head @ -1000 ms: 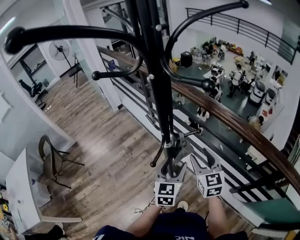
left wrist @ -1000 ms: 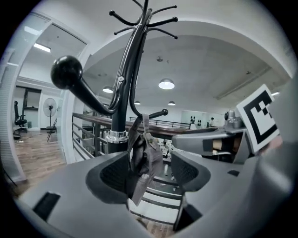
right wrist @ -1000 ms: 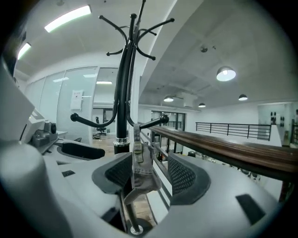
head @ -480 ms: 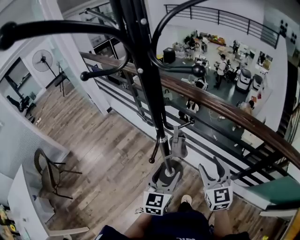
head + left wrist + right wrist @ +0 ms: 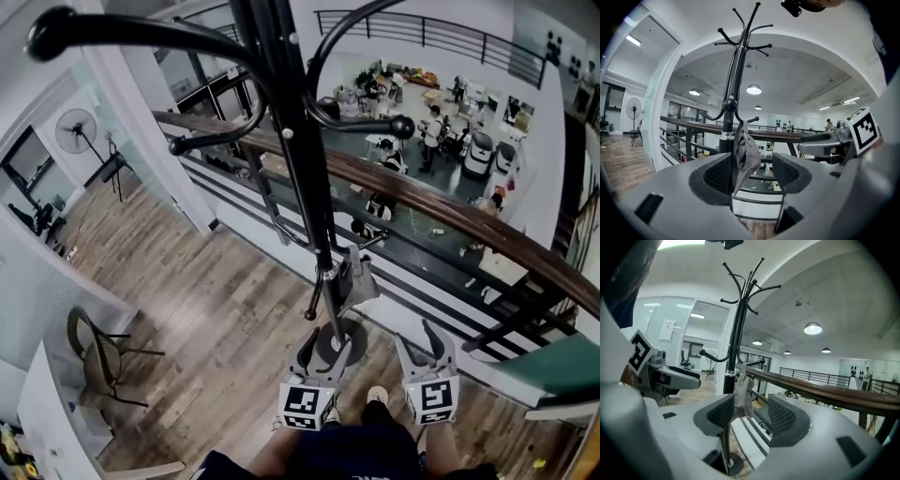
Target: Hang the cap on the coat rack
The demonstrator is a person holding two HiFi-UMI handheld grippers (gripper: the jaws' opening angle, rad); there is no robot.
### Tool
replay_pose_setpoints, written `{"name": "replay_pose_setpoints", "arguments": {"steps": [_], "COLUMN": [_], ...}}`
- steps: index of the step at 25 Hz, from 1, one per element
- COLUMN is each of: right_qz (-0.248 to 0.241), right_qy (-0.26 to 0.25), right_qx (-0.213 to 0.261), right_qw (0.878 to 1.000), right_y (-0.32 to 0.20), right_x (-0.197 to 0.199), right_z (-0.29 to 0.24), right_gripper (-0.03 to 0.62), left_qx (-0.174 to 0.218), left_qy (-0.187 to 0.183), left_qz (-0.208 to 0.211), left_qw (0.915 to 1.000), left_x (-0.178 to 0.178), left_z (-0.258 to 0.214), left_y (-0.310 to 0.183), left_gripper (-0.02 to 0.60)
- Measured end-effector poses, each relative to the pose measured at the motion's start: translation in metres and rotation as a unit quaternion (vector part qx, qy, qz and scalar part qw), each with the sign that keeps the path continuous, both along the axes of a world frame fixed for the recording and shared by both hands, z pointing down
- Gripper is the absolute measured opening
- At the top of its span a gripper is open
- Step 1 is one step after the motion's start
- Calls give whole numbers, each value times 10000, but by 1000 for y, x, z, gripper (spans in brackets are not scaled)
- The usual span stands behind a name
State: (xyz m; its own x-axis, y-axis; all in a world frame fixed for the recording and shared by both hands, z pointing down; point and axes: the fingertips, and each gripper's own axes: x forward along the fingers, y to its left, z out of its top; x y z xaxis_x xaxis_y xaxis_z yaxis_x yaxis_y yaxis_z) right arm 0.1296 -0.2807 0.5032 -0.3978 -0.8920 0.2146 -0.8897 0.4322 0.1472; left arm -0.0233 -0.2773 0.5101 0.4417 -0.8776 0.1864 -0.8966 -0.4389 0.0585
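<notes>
A wooden floor (image 5: pixel 216 309) runs along a railing (image 5: pixel 450 220) above a lower hall. The coat rack (image 5: pixel 300 169) stands by the railing, and the grey cap (image 5: pixel 360 281) hangs from a low hook on its pole. Below the cap, by the rack's base, the left hand-held gripper (image 5: pixel 323 349) points upward, its jaws apart and empty. Beside it, the right hand-held gripper (image 5: pixel 417 339) is wide too, its jaws closing with nothing between them.

Both tools drawn back toward me: my left tool (image 5: pixel 326 345), close under the cap (image 5: pixel 357 281) 1 s ago, now hangs apart below it; my right tool (image 5: pixel 416 337) is lower too, its jaws closing on nothing.
</notes>
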Motion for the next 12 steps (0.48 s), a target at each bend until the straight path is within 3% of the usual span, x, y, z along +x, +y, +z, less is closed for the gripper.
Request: {"name": "replay_pose_setpoints", "arguments": {"steps": [4,9,12], "right_qz": [6,36,-80], "right_qy": [31,-79,-102], "right_qx": [31,124,129], "right_qw": [10000,9999,9998], "right_y": [1,-2,-4], "right_x": [-5,-6,-7], "right_z": [0,-2,-3], "right_gripper": [149,11,9], "left_qx": [177,348,285], "left_qy": [10,3,73], "left_qz": [29,-122,-62], "left_qw": [9998,9993,9995], "left_x": [1,-2,0], "left_z": [-9,-13,-13], "left_y": [2,-2,-3], "left_gripper": [199,16,3]}}
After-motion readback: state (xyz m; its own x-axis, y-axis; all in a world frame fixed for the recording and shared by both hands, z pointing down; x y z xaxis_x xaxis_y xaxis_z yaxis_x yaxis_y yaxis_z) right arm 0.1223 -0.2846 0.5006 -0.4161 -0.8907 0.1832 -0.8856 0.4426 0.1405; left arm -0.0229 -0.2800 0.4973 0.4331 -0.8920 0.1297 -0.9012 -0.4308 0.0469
